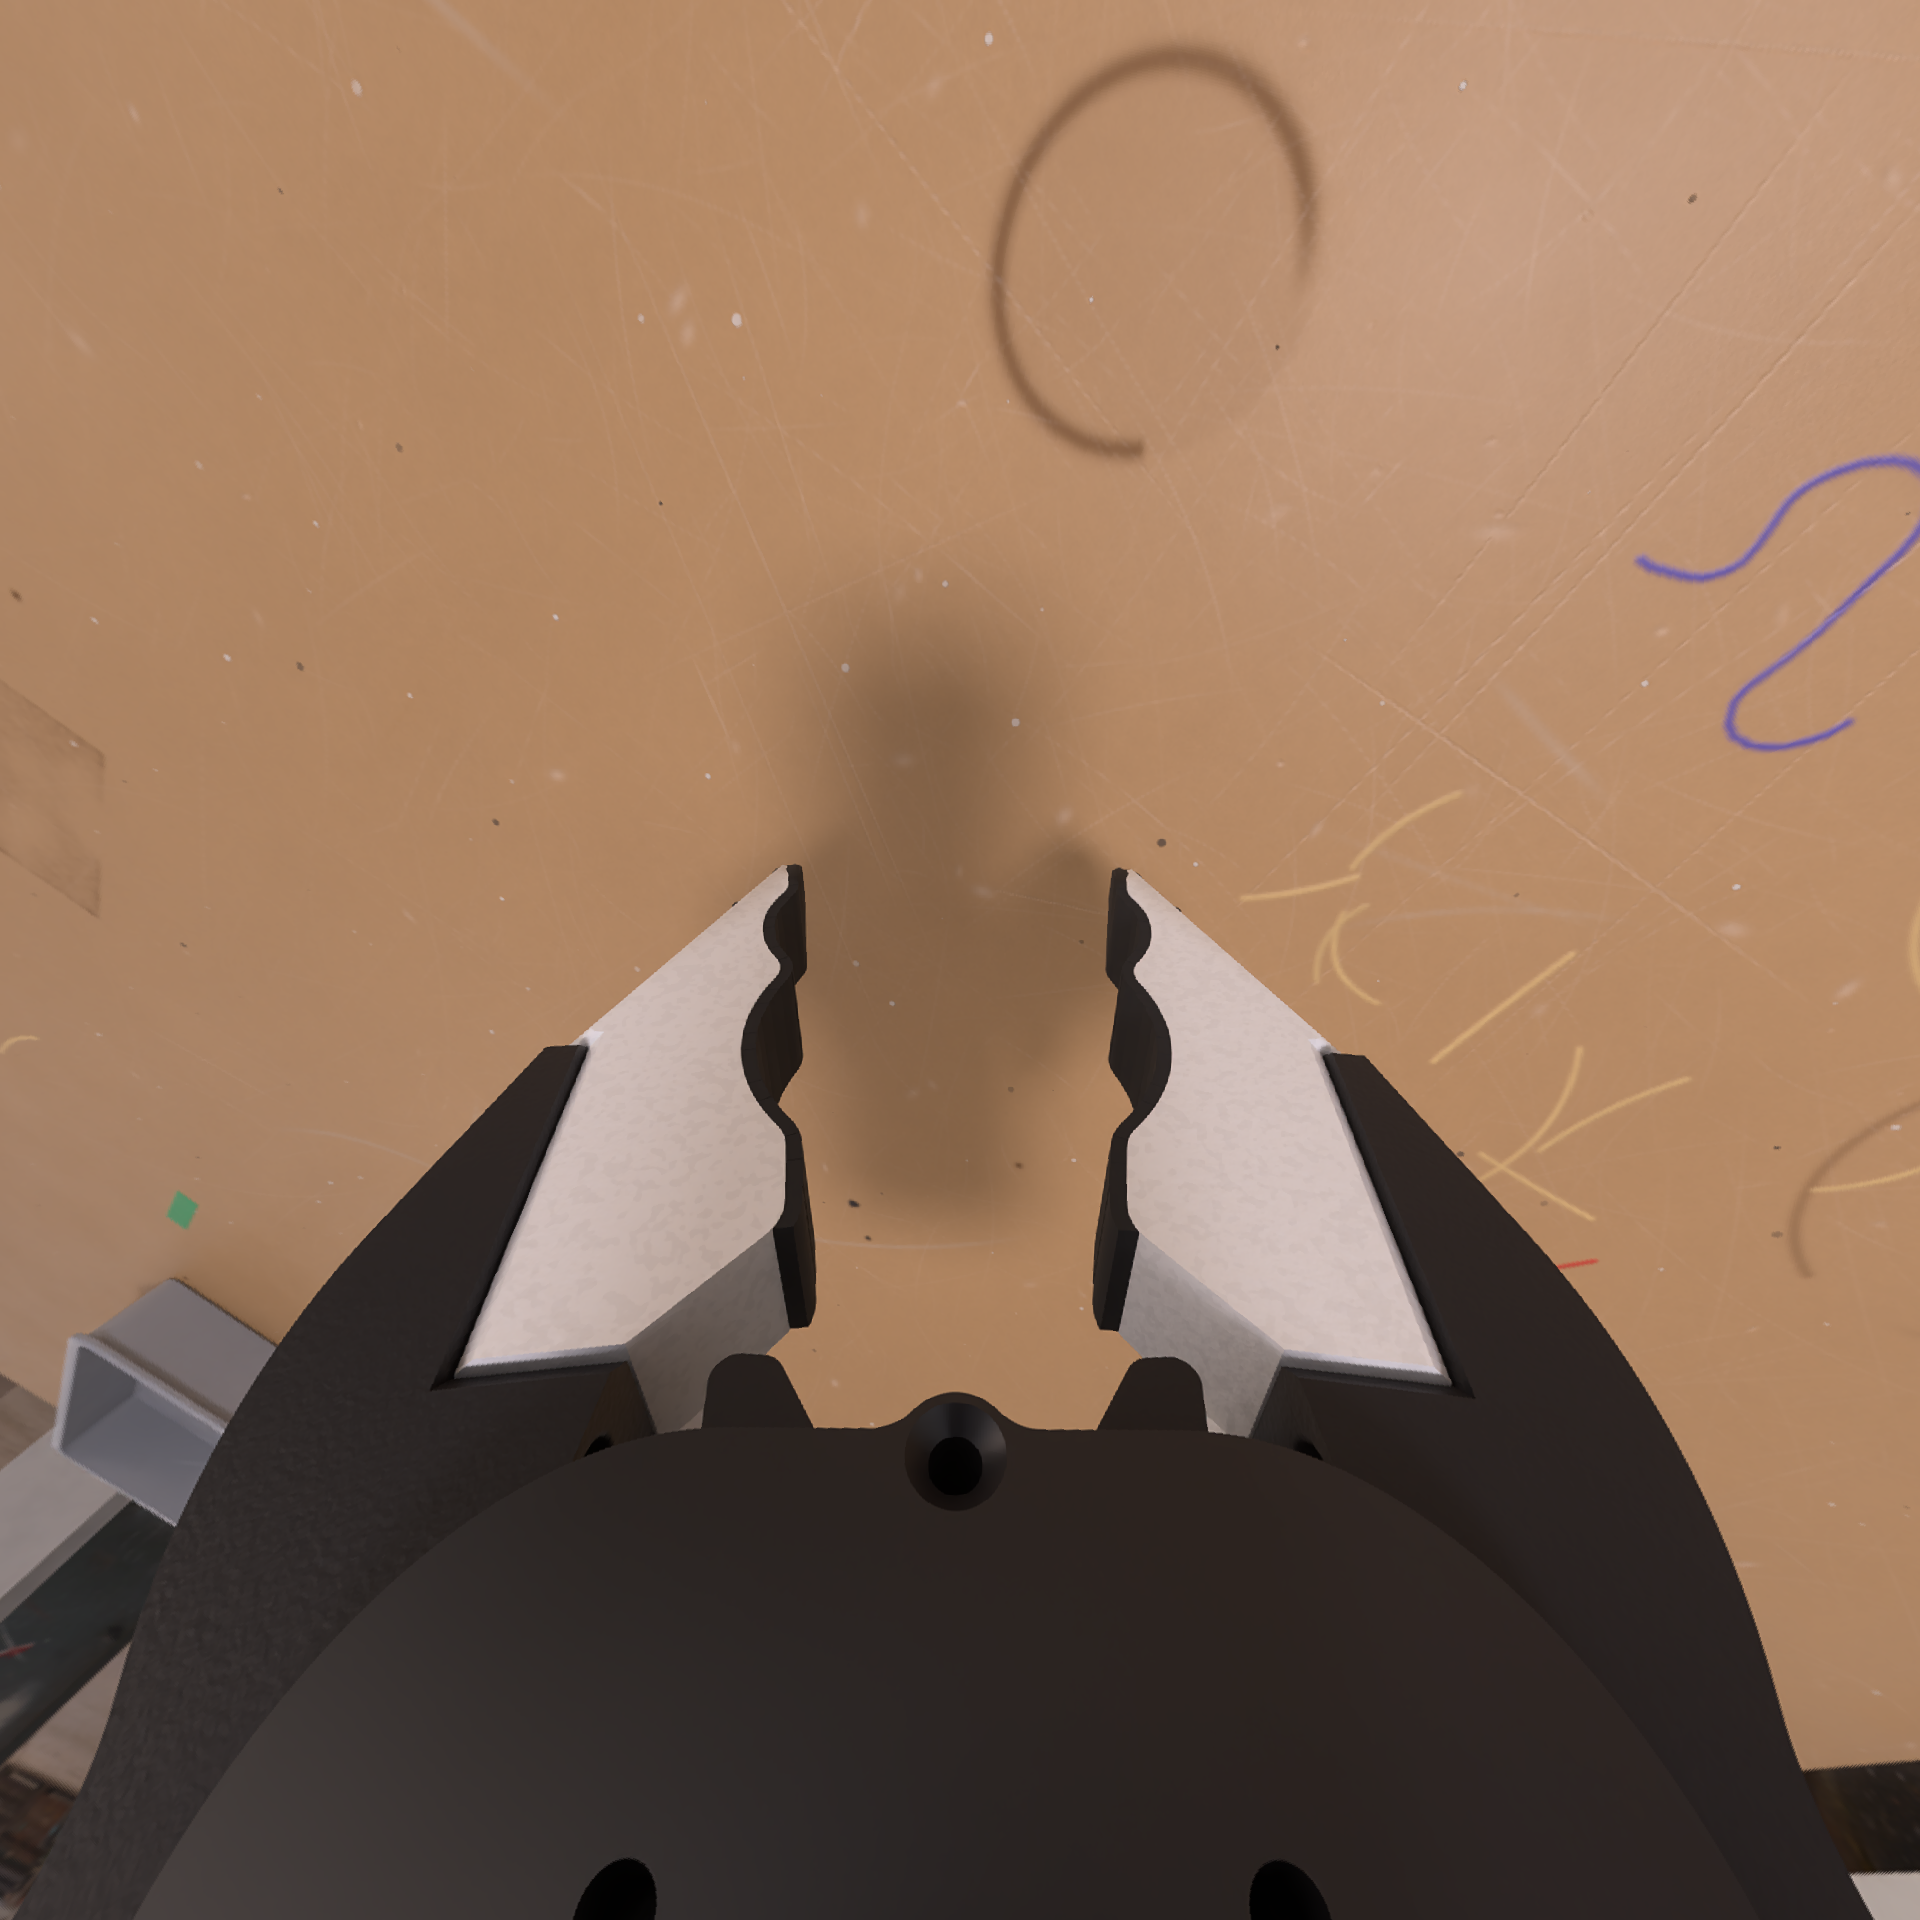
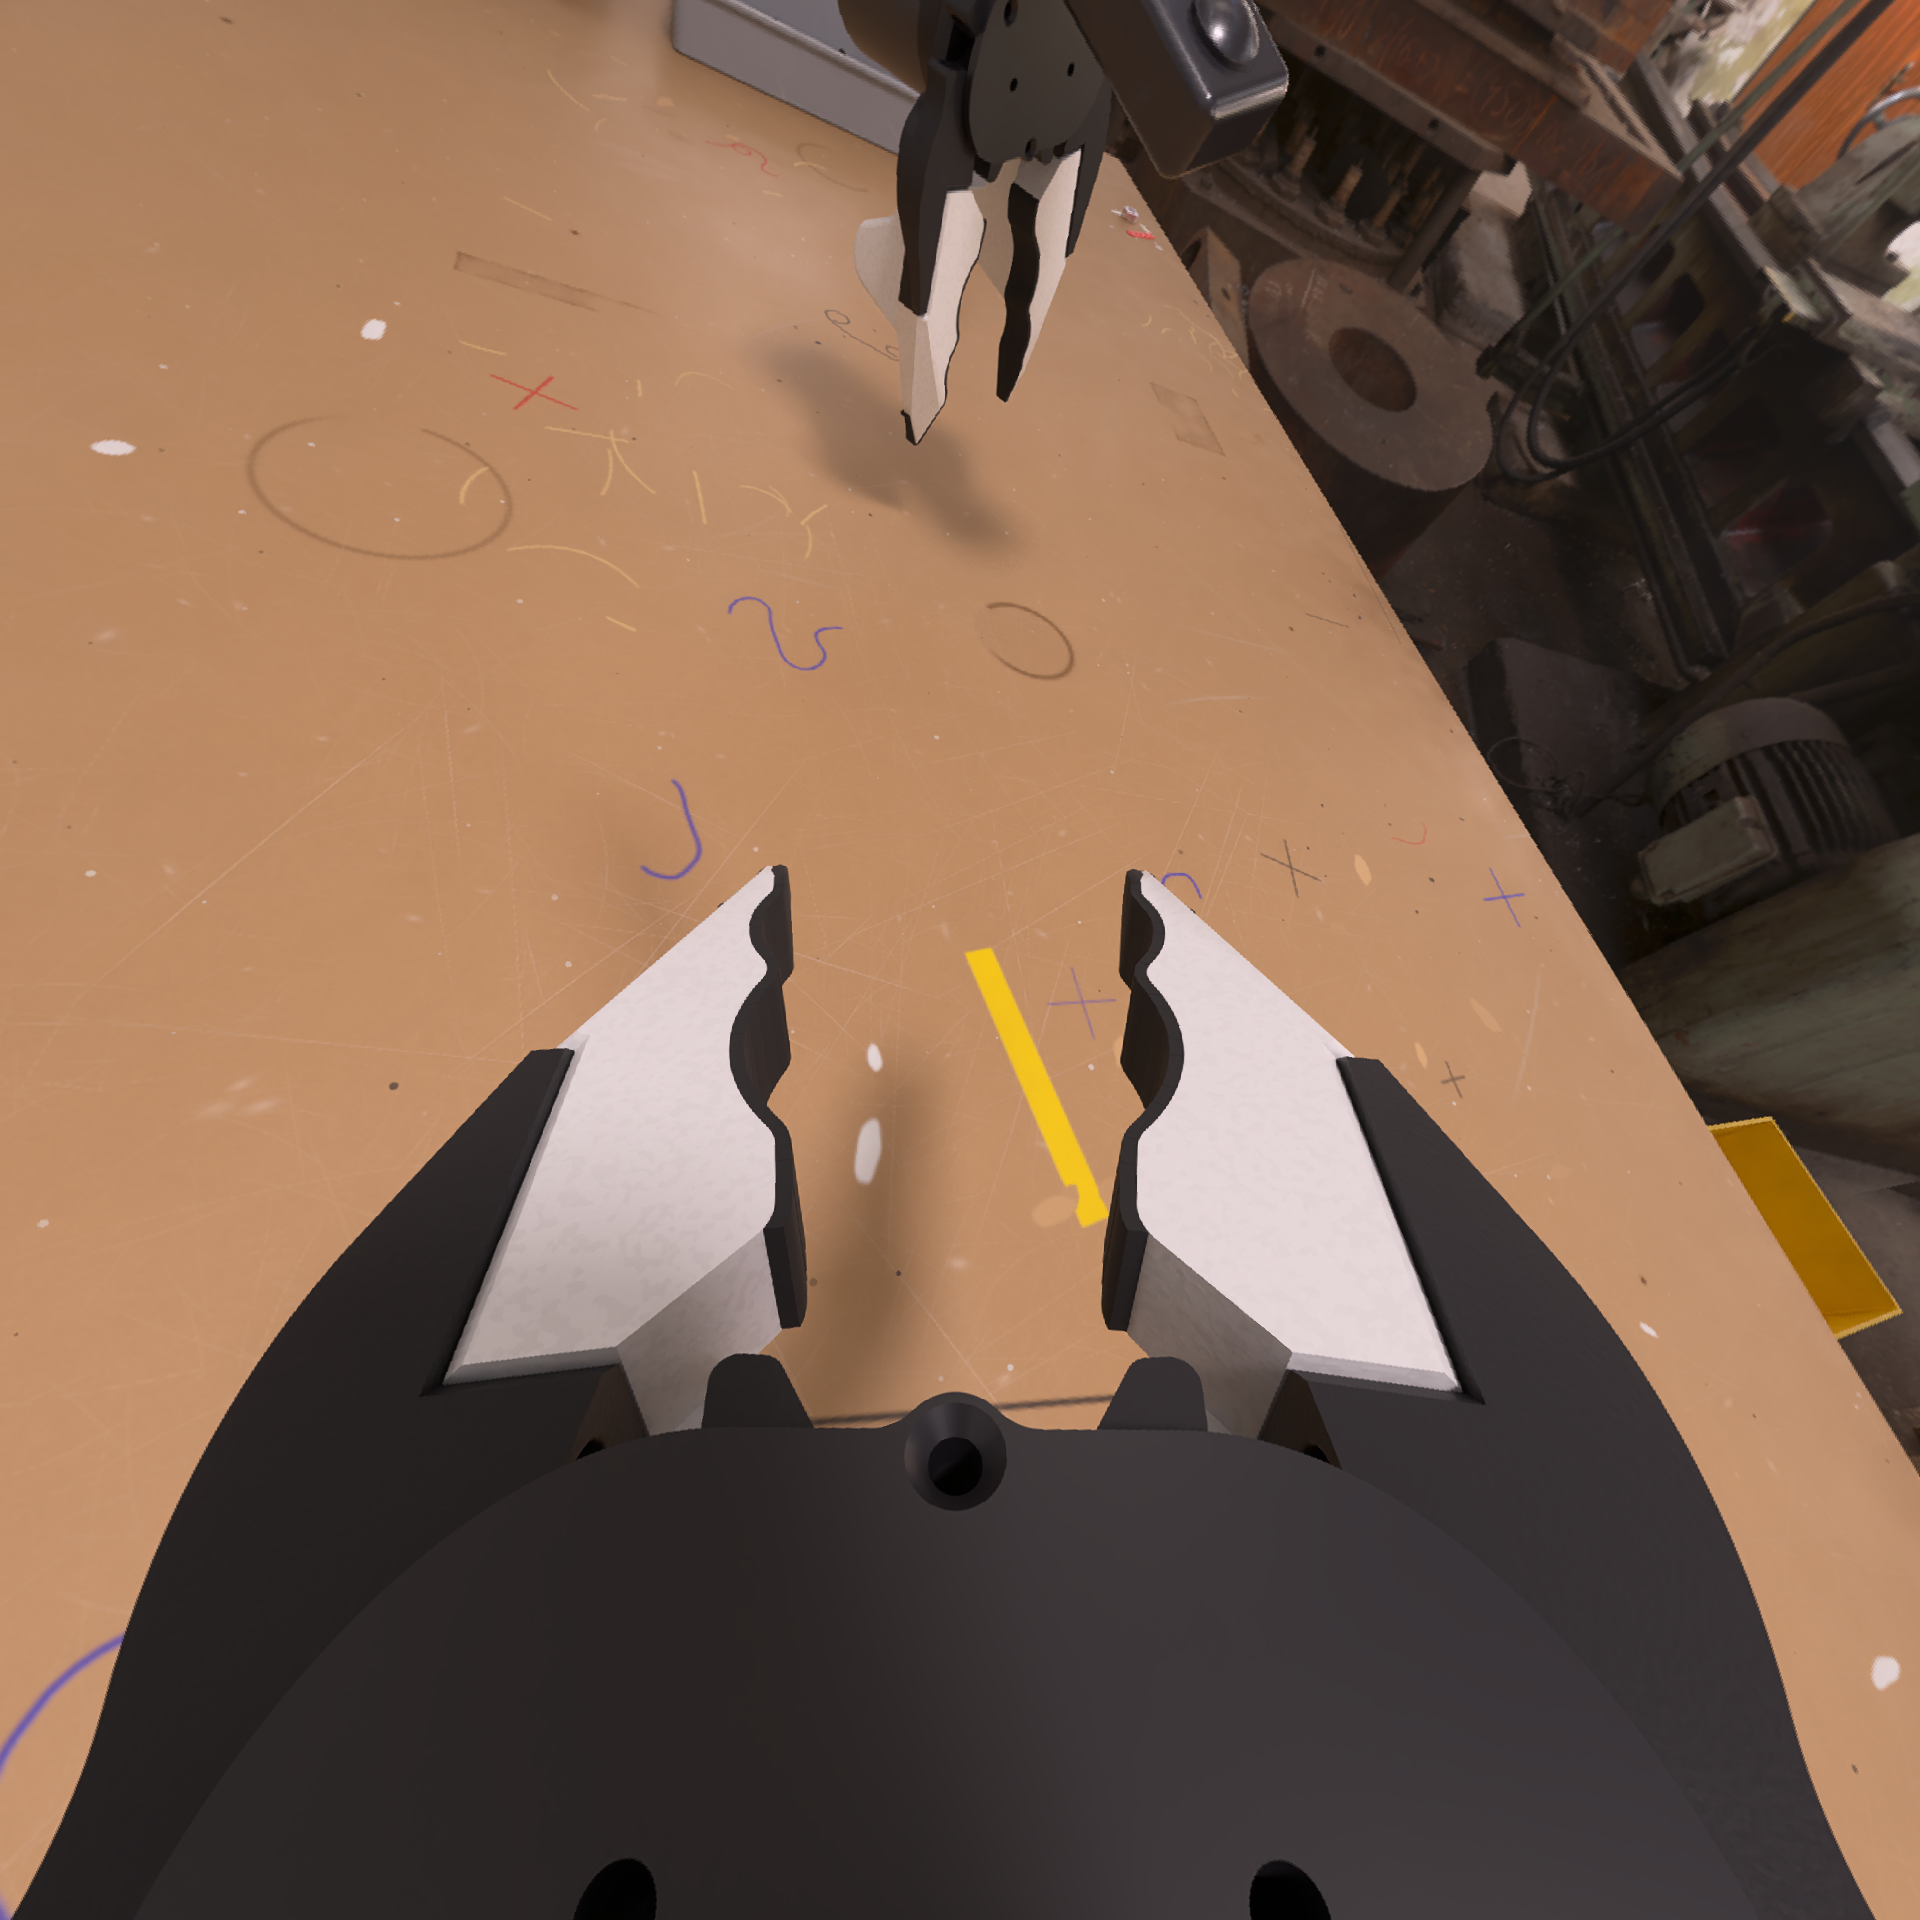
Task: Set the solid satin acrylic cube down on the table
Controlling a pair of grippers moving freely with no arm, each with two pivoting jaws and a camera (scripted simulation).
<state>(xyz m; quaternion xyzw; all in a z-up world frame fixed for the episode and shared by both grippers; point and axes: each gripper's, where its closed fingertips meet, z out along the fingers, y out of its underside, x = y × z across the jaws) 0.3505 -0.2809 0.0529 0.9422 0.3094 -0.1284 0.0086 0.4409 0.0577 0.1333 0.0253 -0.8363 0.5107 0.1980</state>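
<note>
No cube shows clearly in either view. My left gripper is open and empty, pointing down at the scuffed tan table, with its shadow below it. It also shows in the right wrist view, hanging above the far part of the table. A pale whitish shape sits just behind it, mostly hidden; I cannot tell what it is. My right gripper is open and empty, low over the near part of the table.
A grey open box lies at the table's edge near the left gripper and shows at the far end in the right wrist view. A yellow strip lies between my right fingers. A yellow box juts past the right table edge.
</note>
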